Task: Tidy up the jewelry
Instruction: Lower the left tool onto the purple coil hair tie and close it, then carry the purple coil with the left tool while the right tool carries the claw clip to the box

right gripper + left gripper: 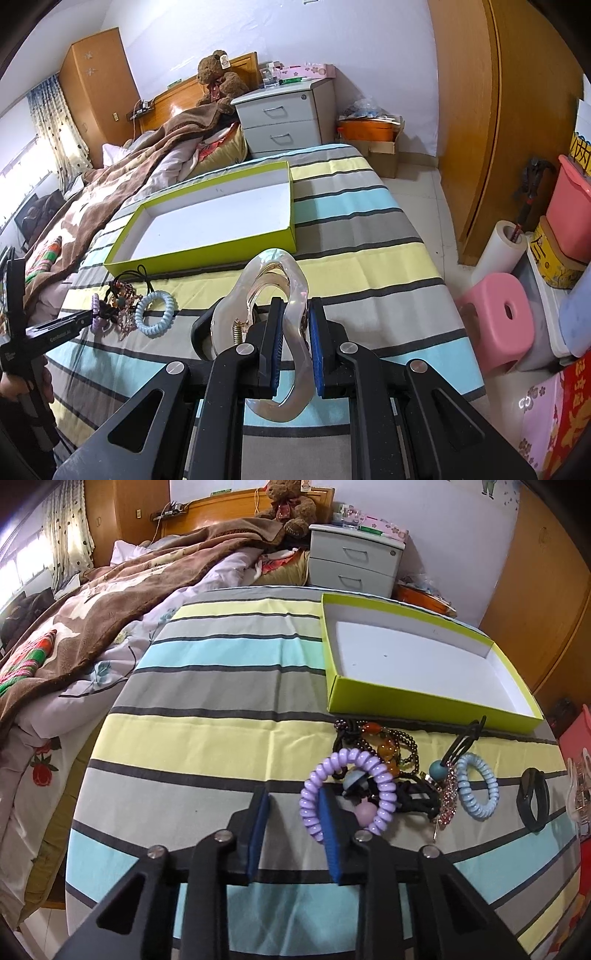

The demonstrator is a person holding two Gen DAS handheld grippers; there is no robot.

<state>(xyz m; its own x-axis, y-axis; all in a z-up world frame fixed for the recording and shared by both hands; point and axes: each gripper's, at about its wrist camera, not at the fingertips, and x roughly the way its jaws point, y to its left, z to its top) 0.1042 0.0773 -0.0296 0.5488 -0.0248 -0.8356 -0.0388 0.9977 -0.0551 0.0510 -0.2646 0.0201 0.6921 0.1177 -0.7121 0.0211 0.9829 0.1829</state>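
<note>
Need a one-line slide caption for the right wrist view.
Right claw grips a clear hair clip above the striped bedspread, with the empty green box ahead.

Glossy, smooth lilac plastic spiral hair tie (345, 789); same shiny coiled plastic on the pale blue spiral hair tie (476, 786). Polished dark and amber round beads on the tangled bead strings (384, 746). Clear, glassy plastic hair claw (284, 325) with a brassy metal spring. Matt cardboard on the shallow lime-green box (424, 701), plain white paper lining inside. Smooth woven striped cotton bedsheet (207, 738), faintly creased. Ribbed blue rubbery pads (317, 354), matt black plastic arms, bright metal rivets.
</note>
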